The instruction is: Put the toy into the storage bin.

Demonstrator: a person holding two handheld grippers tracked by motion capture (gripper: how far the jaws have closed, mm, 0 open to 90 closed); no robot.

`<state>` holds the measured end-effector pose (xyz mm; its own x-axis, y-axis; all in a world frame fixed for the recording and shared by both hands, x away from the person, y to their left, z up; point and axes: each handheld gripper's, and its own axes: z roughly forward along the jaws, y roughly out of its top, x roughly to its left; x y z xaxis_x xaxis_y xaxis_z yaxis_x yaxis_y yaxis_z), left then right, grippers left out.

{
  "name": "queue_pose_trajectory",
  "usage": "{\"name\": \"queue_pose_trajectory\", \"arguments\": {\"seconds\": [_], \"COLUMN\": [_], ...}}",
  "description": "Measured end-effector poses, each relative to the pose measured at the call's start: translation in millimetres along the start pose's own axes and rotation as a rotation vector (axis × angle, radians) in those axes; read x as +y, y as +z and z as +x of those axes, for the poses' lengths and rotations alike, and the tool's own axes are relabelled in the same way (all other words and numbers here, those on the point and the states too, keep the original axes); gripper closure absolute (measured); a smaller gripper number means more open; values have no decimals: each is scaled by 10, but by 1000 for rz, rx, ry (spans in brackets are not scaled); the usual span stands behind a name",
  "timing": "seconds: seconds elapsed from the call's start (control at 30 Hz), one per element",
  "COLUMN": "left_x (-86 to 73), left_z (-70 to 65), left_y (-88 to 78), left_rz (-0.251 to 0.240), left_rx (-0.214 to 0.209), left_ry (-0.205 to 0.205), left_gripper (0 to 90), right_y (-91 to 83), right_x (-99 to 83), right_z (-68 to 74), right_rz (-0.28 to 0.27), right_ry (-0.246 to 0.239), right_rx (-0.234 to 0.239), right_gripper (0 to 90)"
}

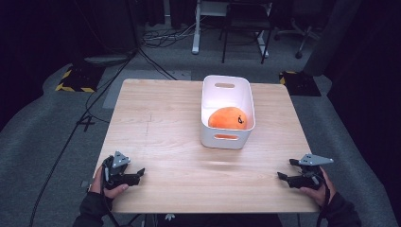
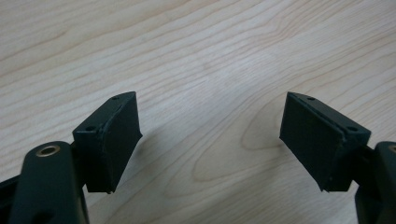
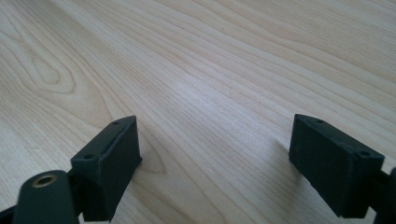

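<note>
Pale wood with a fine straight grain makes up the square table [image 1: 170, 123] in the high view. A white plastic bin [image 1: 206, 101], oblong with rounded corners and slot handles, stands toward the far right of the middle. A round orange soft toy [image 1: 227, 117] with a small dark mark lies inside it, against the near wall. The left gripper [image 1: 135, 175] rests at the near left edge in the person's hand, and the right gripper [image 1: 285, 176] at the near right edge; both are well apart from the bin and hold nothing. Grey carpet, cables and chair legs lie beyond the table.

From the left gripper view, the two black jaws stand wide apart, matte wedge-shaped blocks with small screw holes, with bare wood grain between them and nothing gripped.

From the right gripper view, the jaws are likewise spread wide and empty, low over the tabletop, where the grain runs in long streaks and one oval knot.

Judging the work as reaching for the toy, the risks lie in the bin: its walls are tall and the toy sits tight to the near side, so a jaw could catch the rim and tip or slide the light bin. The toy's plush, rounded body may also squash and slip from a shallow pinch.
</note>
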<state>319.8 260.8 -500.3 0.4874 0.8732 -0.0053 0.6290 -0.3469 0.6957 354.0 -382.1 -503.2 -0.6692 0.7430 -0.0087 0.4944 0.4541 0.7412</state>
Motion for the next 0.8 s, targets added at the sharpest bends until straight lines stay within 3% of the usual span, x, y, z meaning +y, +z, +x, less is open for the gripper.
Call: {"name": "queue_pose_trajectory", "arguments": {"seconds": [0.3, 0.8], "left_x": [-55, -55], "left_z": [20, 19], "left_y": [-13, -11], "left_rz": [7, 7], "left_rx": [6, 9], "left_ry": [-39, -43], "left_gripper": [189, 177], "right_y": [-2, -3], "right_x": [-4, -7], "right_z": [-2, 0], "right_rz": [-1, -2], "right_ry": [-4, -5], "right_rx": [0, -2], "right_gripper": [166, 165]}}
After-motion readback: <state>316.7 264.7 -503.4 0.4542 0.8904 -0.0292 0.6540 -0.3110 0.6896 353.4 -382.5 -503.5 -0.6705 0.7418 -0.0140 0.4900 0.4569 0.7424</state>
